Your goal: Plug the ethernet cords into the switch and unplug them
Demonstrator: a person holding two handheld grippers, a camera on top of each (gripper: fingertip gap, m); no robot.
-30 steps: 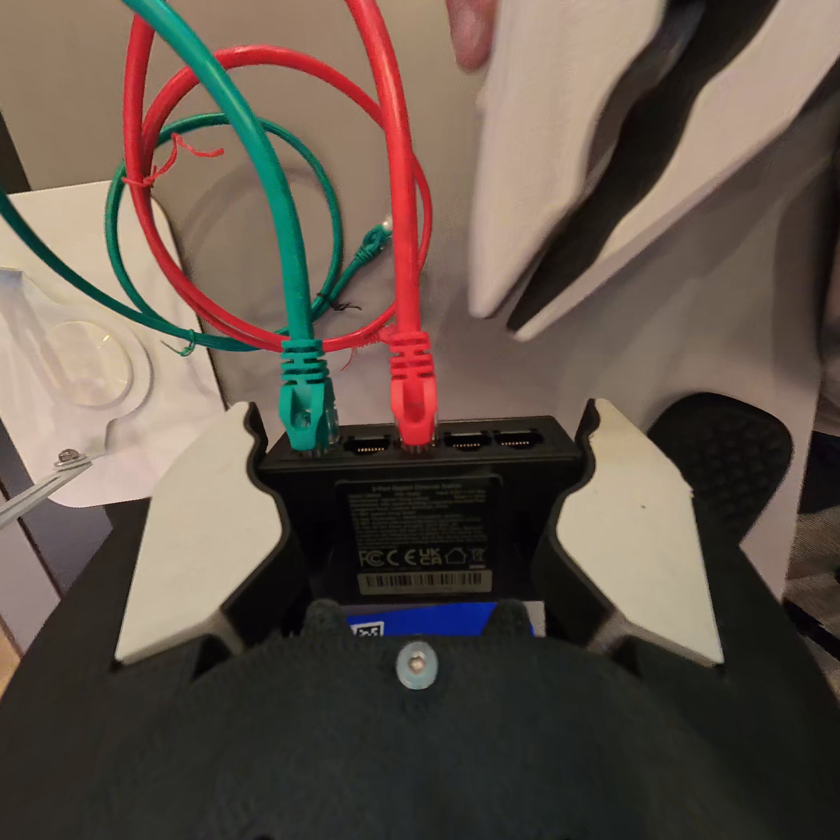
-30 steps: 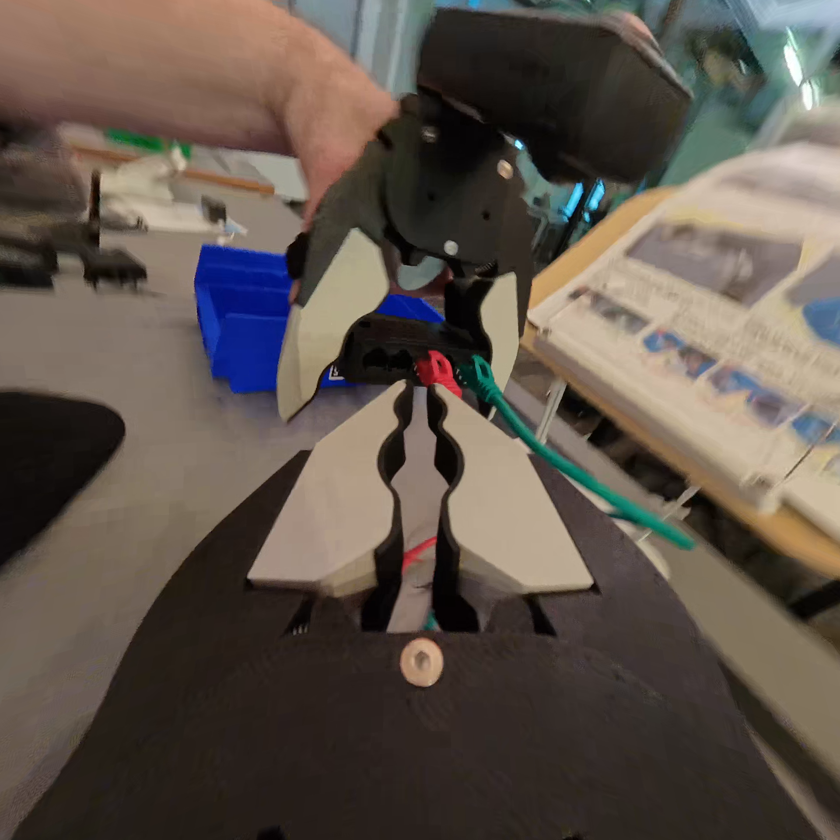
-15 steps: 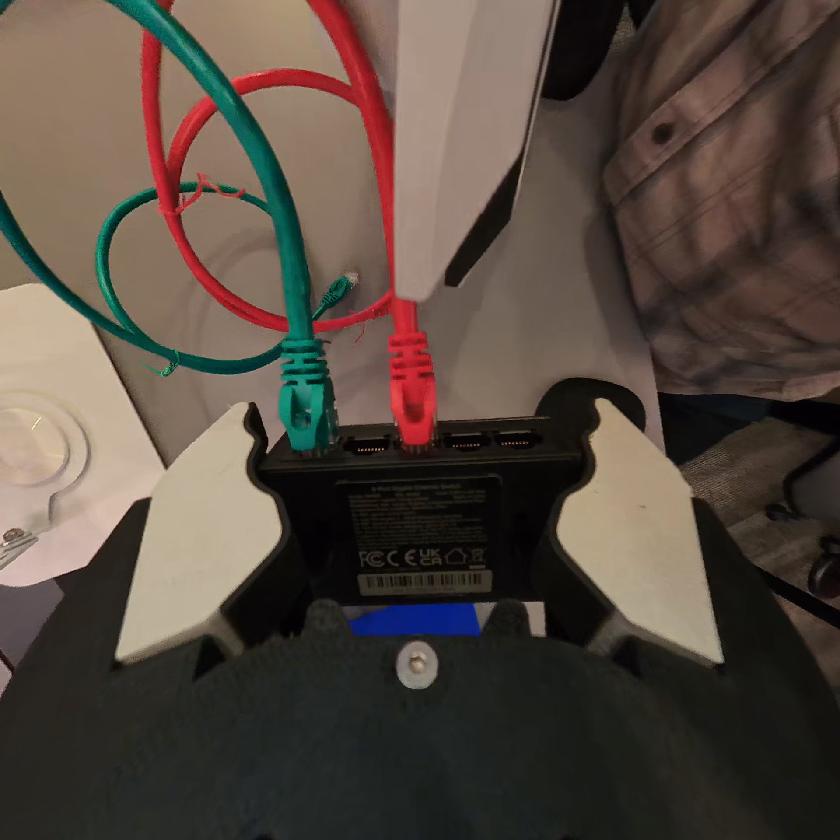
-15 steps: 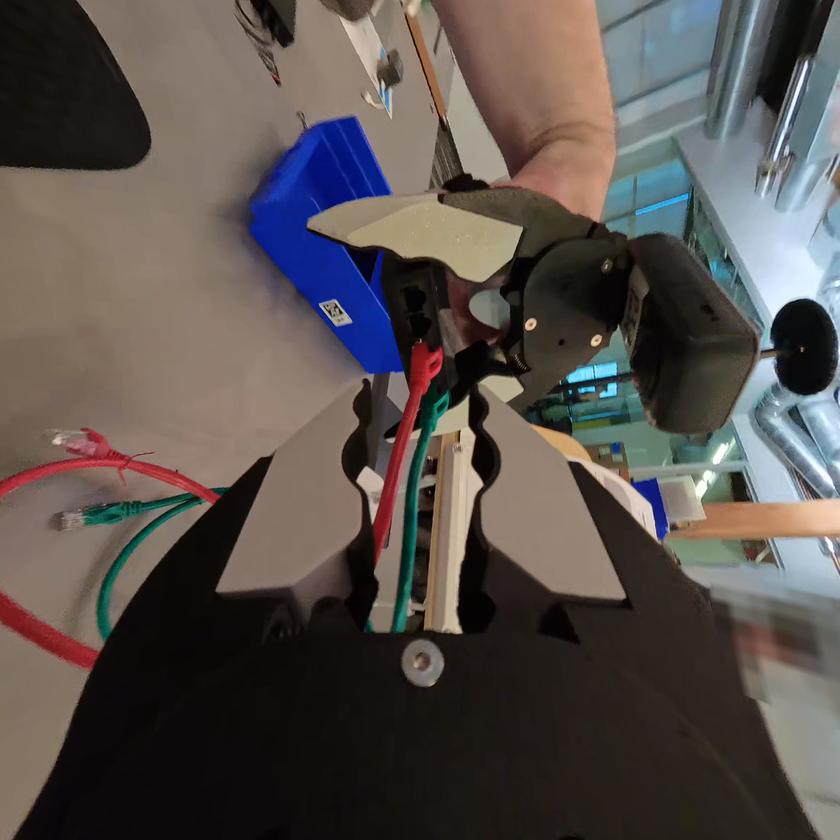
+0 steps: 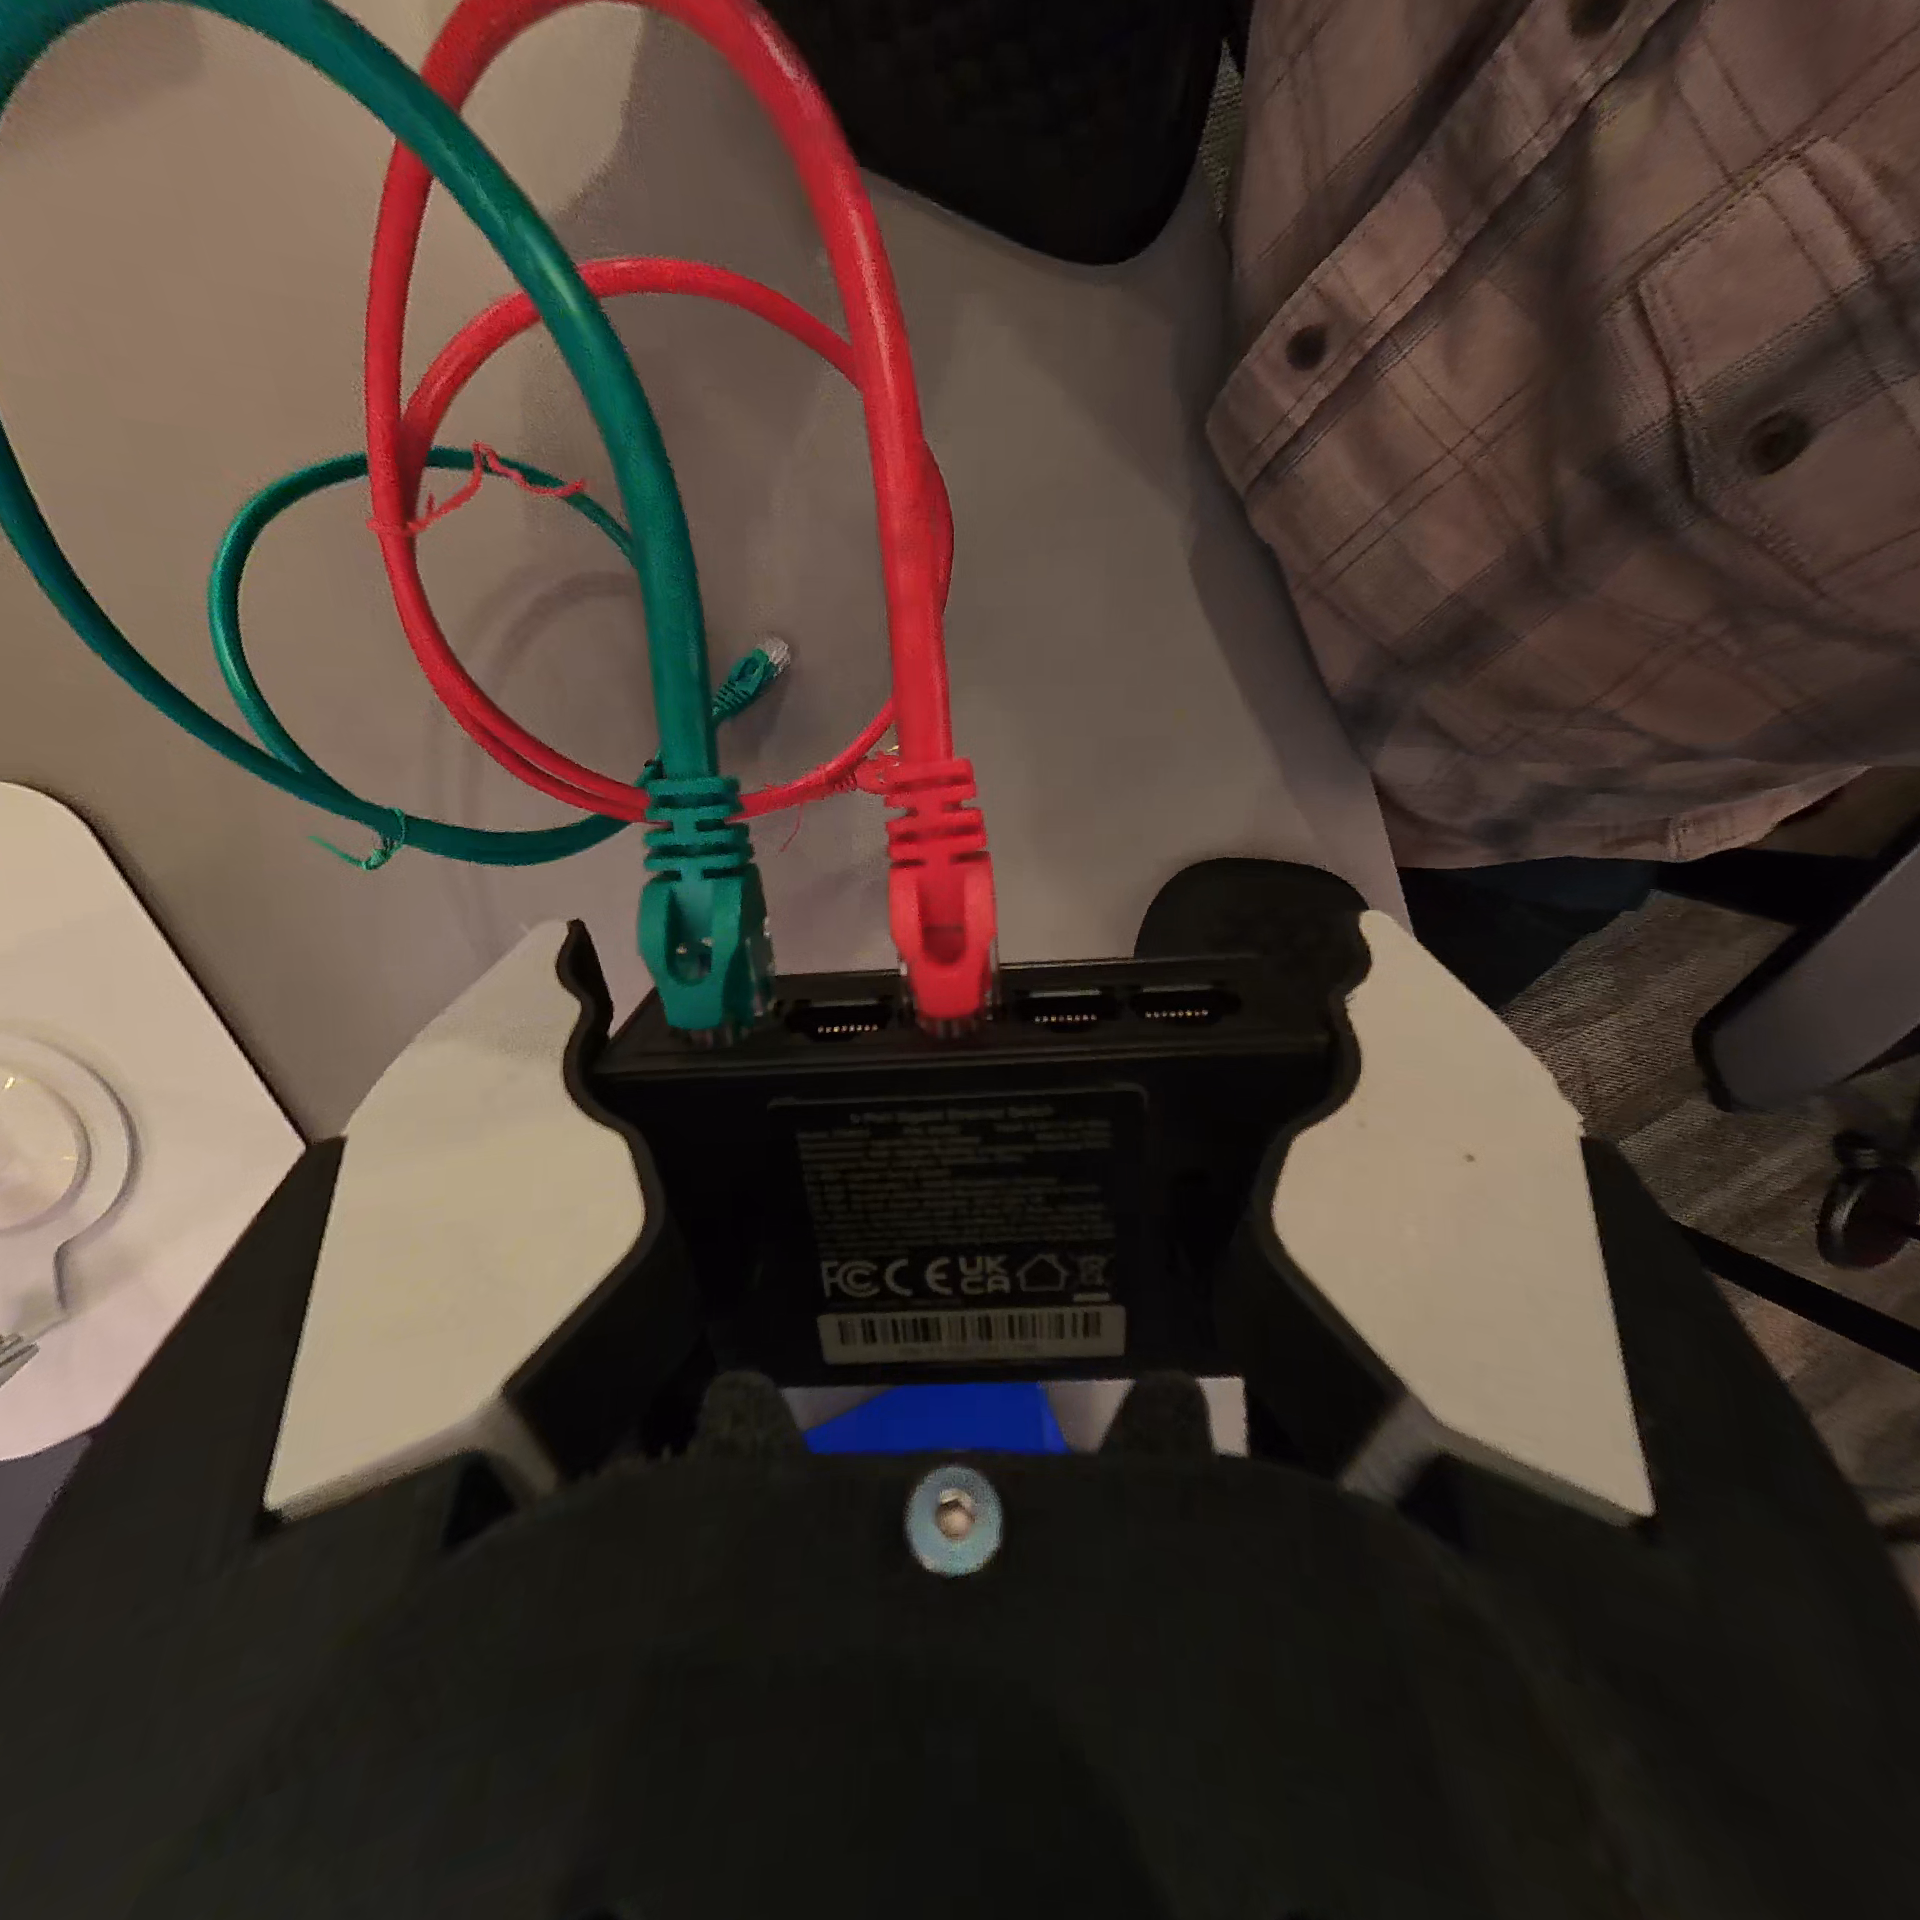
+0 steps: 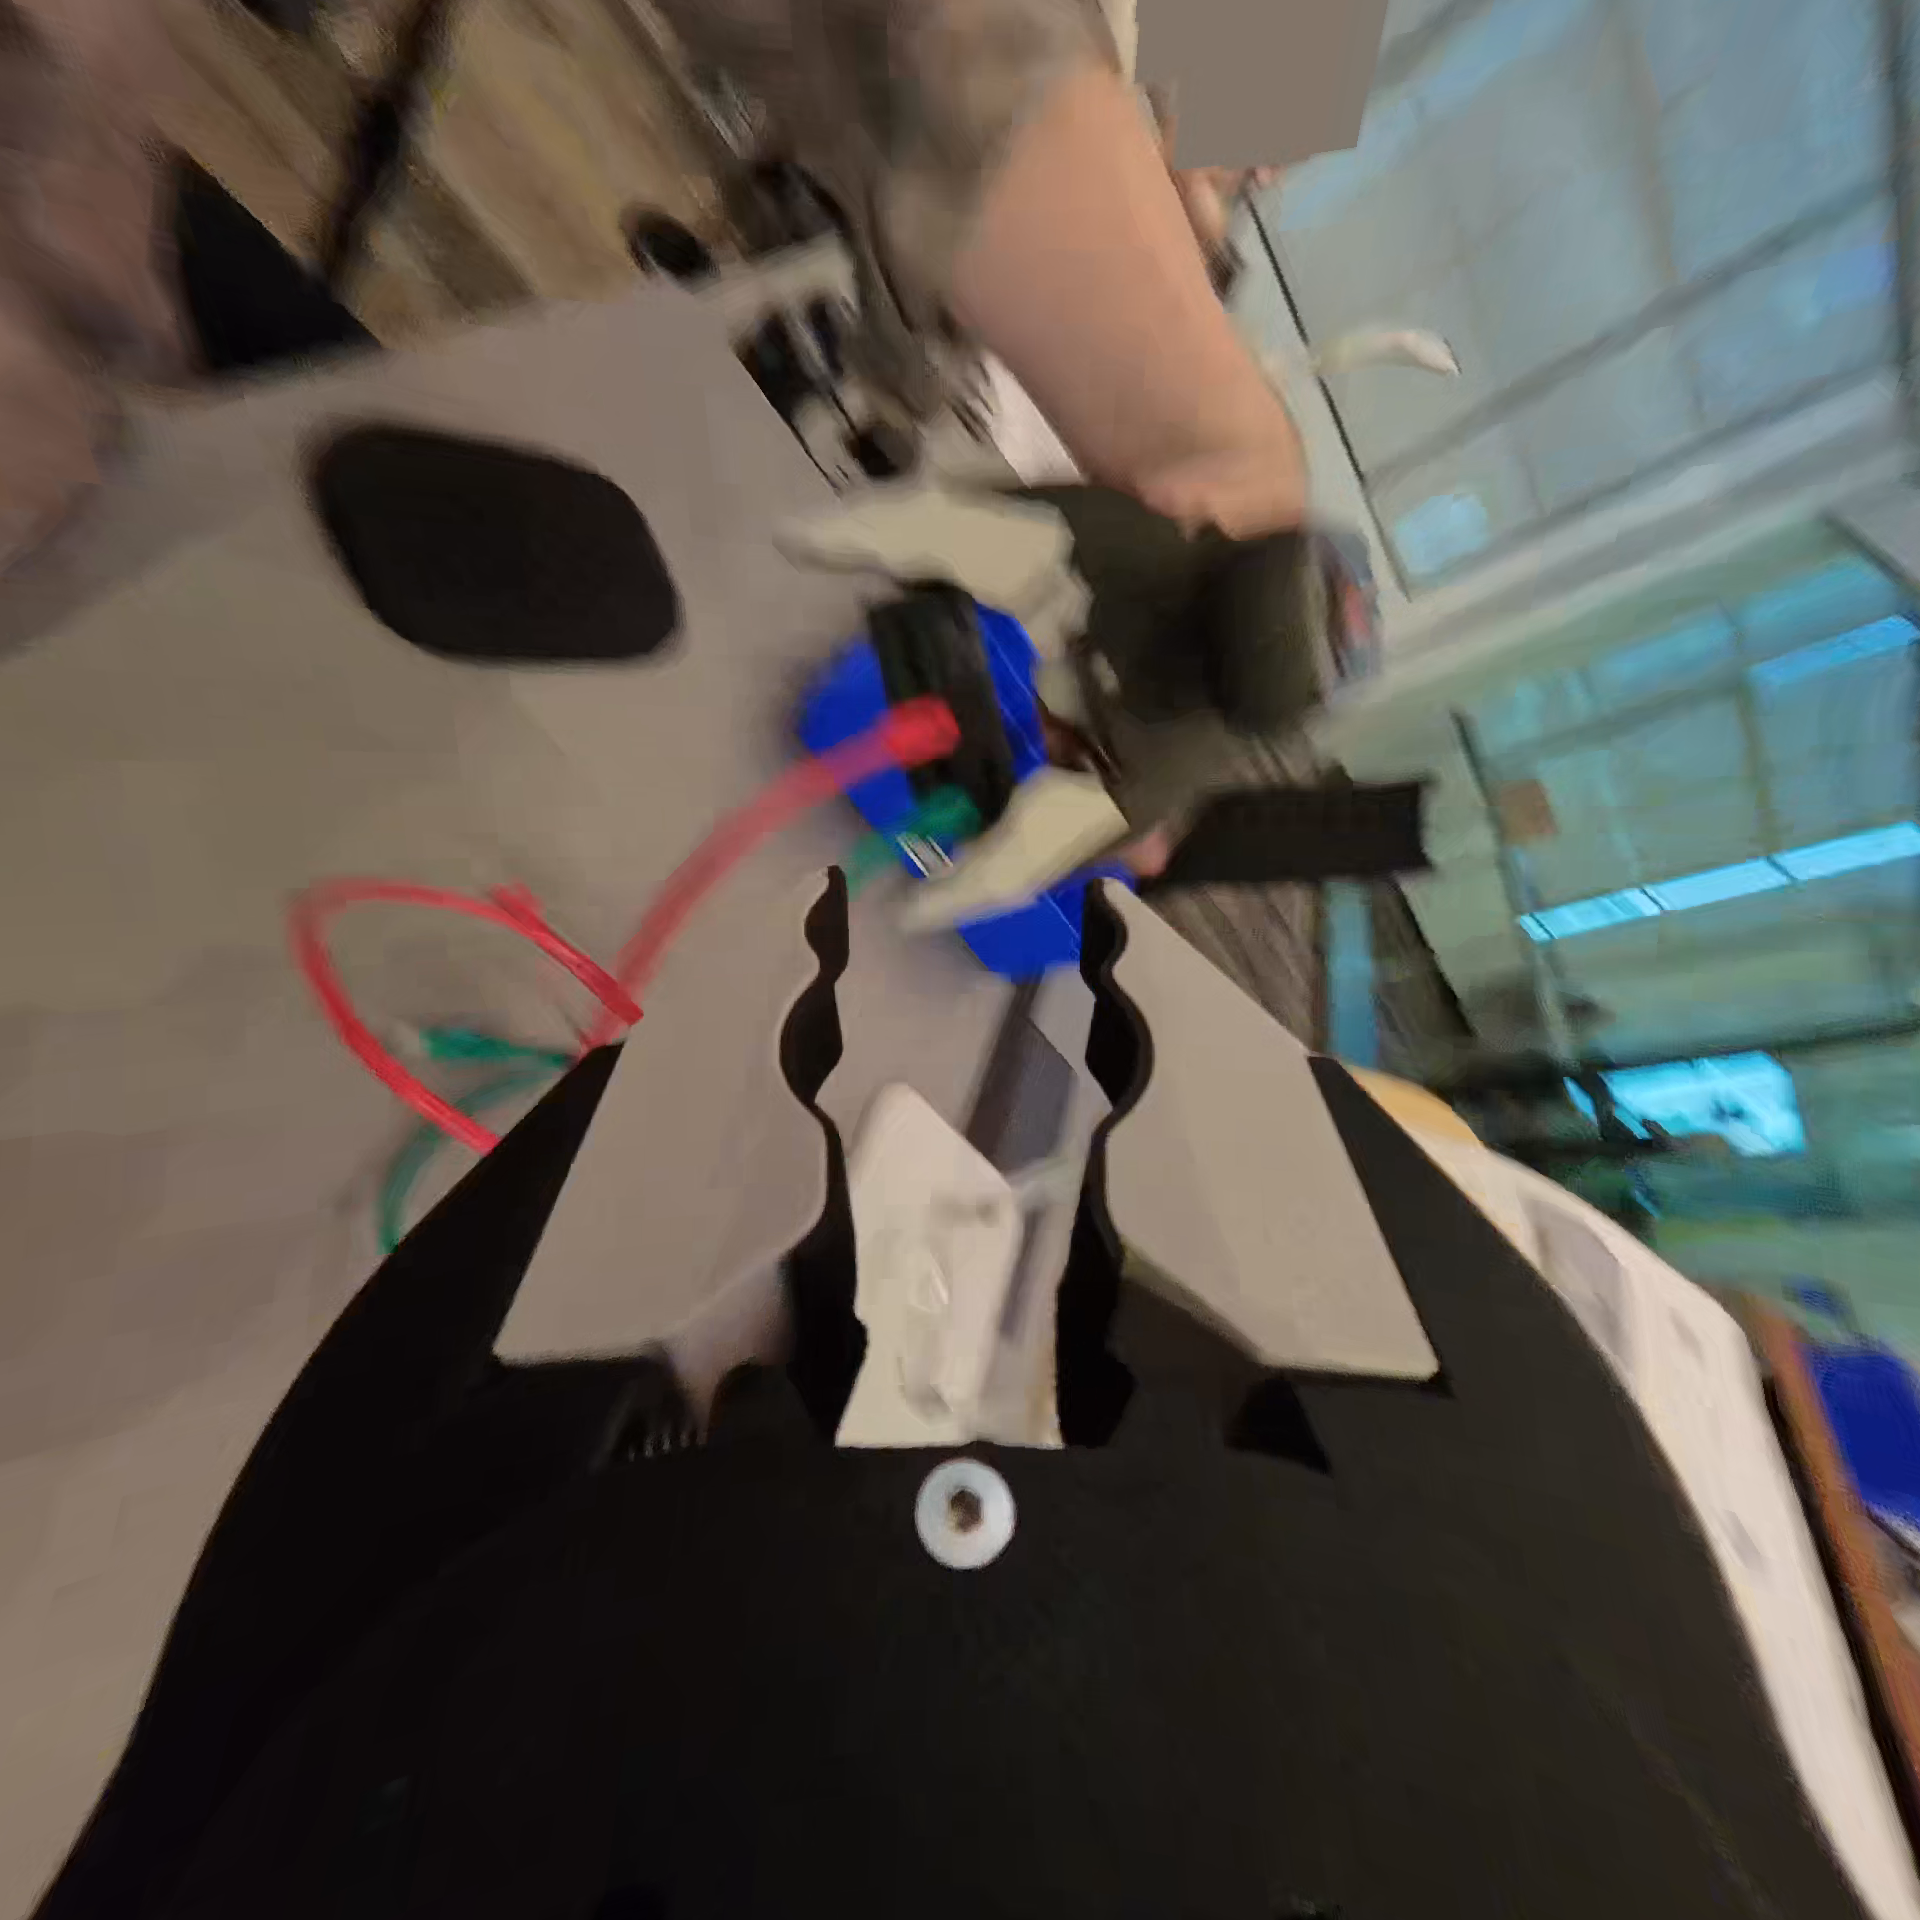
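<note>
the left gripper is holding the black switch between its jaws, which are pressing on the two short sides of the box, with the label side facing the camera and the row of ports pointing away. the green cord is sitting in the port at the far left, and the red cord is sitting in the third port; the port between them and the two ports on the right are standing free. both cords are rising from the plugs, looping and lying down on the grey surface, where the free green plug is resting inside the loops. a plaid shirt is showing at the right, and a blue bin is showing just under the switch. the right gripper is hovering apart from the switch, its jaws are standing open and gripping nothing. this view is blurred, but the switch with both plugs is showing farther off in the other gripper.
</note>
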